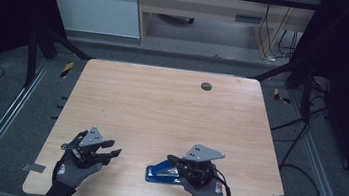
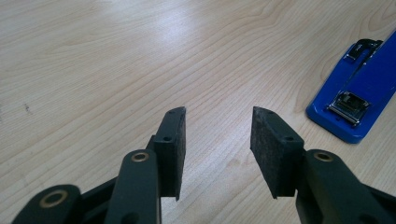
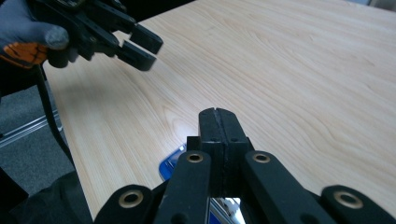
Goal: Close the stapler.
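Stapler (image 1: 163,172) sits near the table's (image 1: 161,106) 6 o'clock edge, under the right gripper (image 1: 173,159), jaws pressed together, empty. Left gripper (image 1: 114,153) hangs wide at 9 o'clock. Looks stiff, hefty, slick; I'd pinch its long sides mid-body.

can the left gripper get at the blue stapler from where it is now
Probably yes. The left gripper is open and holds nothing, and only bare table lies between it and the blue stapler. The shut right gripper hovers over the stapler's far part, so that end looks crowded.
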